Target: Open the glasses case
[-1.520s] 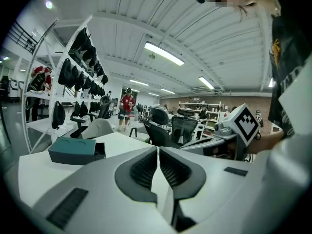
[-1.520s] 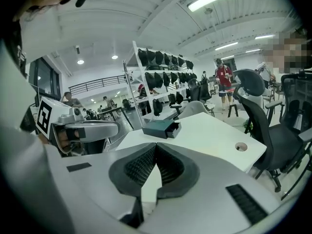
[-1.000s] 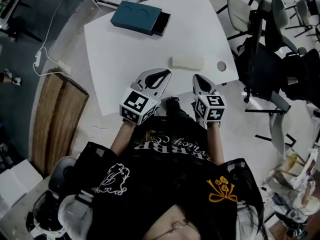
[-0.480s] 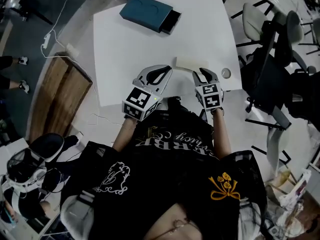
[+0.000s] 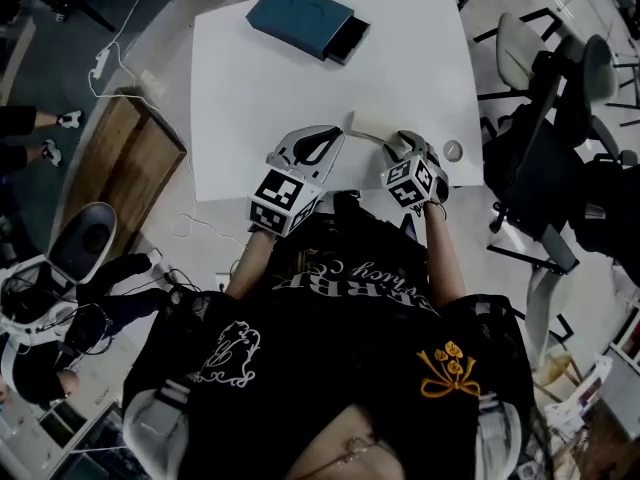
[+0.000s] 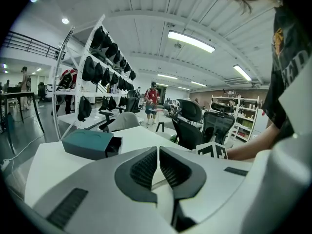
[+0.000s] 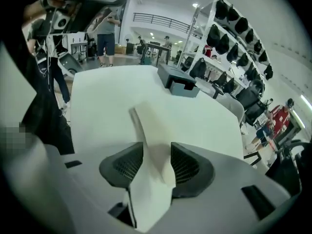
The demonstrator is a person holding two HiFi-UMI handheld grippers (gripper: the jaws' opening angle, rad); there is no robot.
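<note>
A cream glasses case [image 5: 368, 125] lies shut on the white table [image 5: 260, 88], near its front edge. My right gripper [image 5: 405, 148] points down at the case's right end. In the right gripper view its jaws are opening and the case [image 7: 146, 126] runs between the dark pads [image 7: 187, 165], which straddle it without a visible squeeze. My left gripper [image 5: 333, 140] hovers just left of the case, above the table's front edge. Its jaws [image 6: 158, 152] are shut with nothing between them.
A teal box [image 5: 308, 20] with a dark open end sits at the table's far edge. A round hole [image 5: 453, 150] marks the table's near right corner. Office chairs [image 5: 540, 78] crowd the right side, and a wooden board [image 5: 120, 158] lies on the floor at the left.
My right gripper has come down and forward onto the case's right end, rolled, and opened its jaws around it. The left gripper edged slightly forward and stays shut.
</note>
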